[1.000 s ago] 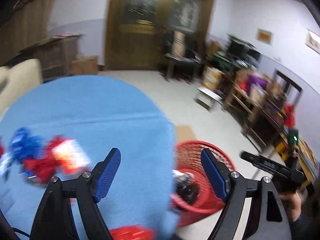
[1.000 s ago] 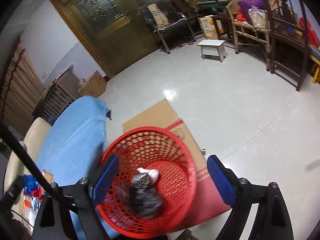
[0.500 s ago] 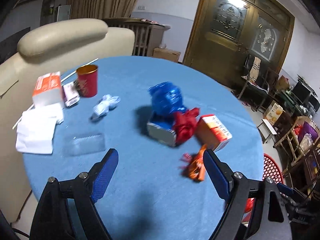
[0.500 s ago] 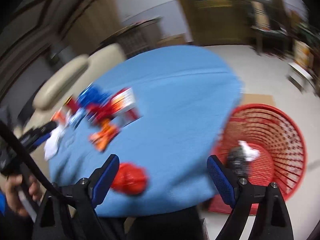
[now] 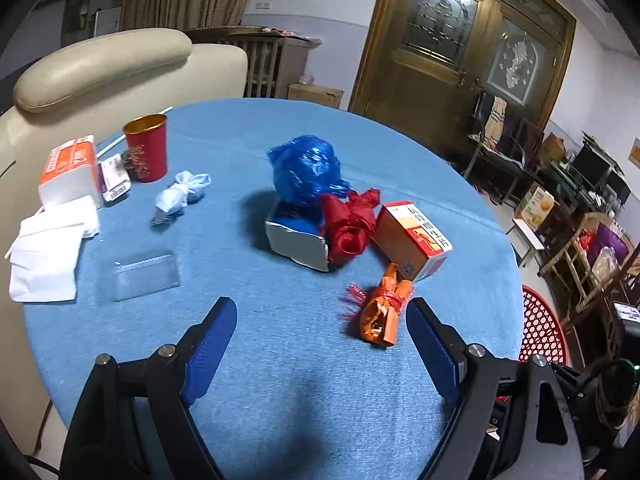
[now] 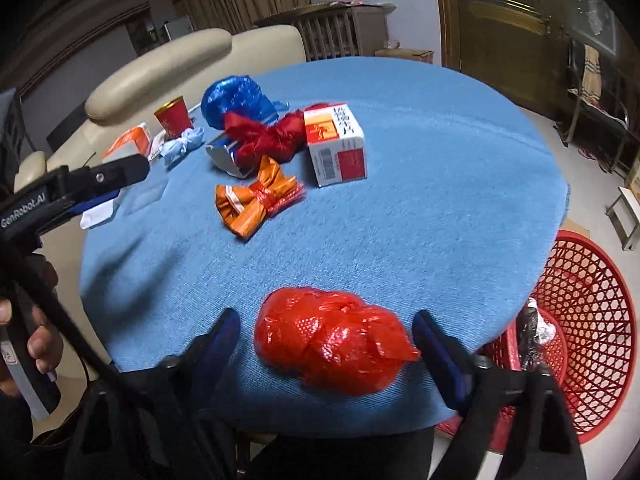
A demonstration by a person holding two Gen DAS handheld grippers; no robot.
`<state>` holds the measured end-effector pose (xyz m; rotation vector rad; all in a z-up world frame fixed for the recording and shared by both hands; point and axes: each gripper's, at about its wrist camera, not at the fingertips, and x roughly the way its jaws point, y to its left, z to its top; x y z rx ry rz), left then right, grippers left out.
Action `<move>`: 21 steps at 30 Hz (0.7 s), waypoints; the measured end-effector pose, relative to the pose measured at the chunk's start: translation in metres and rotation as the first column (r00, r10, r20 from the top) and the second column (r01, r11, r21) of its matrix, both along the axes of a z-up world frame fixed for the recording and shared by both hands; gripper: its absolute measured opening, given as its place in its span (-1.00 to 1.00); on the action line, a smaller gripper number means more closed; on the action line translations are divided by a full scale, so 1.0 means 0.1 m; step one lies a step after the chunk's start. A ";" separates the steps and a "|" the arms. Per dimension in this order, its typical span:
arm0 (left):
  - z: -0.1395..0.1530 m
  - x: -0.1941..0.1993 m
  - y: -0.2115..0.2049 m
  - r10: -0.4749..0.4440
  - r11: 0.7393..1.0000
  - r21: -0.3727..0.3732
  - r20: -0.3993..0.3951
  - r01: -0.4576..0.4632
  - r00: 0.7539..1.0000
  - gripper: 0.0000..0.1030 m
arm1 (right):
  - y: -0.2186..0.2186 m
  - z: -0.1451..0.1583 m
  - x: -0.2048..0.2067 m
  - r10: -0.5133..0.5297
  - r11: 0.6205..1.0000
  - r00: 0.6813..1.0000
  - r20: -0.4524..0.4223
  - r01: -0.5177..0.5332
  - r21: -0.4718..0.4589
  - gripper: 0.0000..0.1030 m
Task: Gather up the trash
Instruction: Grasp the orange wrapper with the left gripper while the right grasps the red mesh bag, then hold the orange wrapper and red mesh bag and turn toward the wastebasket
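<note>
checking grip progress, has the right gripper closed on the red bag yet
No, the right gripper stands open, its fingers either side of the red bag.

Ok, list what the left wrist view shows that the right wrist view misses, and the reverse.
Left wrist only: the clear plastic tray and white napkins.

Right wrist only: the red plastic bag lying between the open right claw, and trash inside the red basket.

Both: the blue bag, orange wrapper, medicine box, red cup. The left claw is open, empty.
</note>
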<state>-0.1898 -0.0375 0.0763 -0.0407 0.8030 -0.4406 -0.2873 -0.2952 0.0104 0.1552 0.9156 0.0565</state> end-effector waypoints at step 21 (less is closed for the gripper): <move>-0.48 0.30 -0.87 -0.141 0.970 0.186 -0.100 0.158 0.985 -0.37 | -0.44 0.19 -0.17 -0.155 0.985 0.985 0.074 0.148 0.091 0.29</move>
